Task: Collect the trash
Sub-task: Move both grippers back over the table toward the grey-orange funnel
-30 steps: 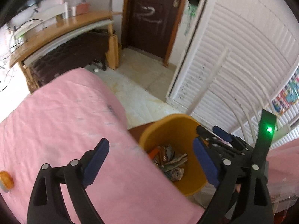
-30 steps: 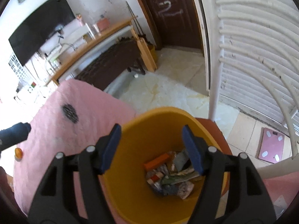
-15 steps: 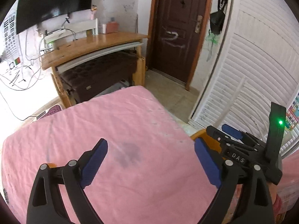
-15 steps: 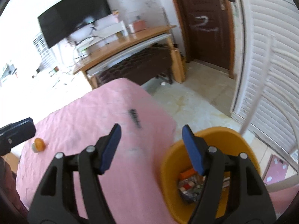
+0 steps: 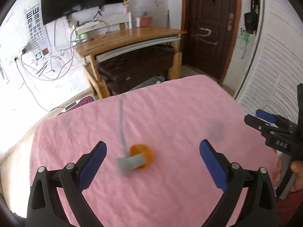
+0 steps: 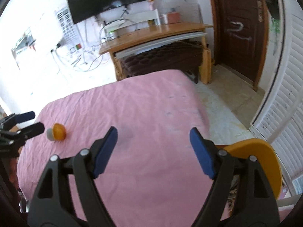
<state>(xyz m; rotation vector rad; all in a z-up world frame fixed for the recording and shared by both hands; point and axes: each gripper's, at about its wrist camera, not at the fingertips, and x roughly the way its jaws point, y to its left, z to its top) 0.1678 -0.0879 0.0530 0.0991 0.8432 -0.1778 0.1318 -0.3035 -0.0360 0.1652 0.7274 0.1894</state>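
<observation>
- Left wrist view: the left gripper (image 5: 152,160) hangs with jaws spread wide and empty, just above the orange-and-grey scrap (image 5: 139,159) on the pink bedspread (image 5: 170,109).
- That scrap lies straight ahead, between the fingers, its grey end pointing toward the left finger.
- Off to the scrap's right, well apart, the right gripper (image 6: 153,147) is released too, nearer the yellow bin (image 6: 265,151); the left looks best placed.

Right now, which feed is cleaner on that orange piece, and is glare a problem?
Left wrist: orange piece centred but motion-smeared. Right wrist: it is smaller, somewhat sharper, near the left edge; the wall behind is blown out white. Both fisheye-bent.
</observation>
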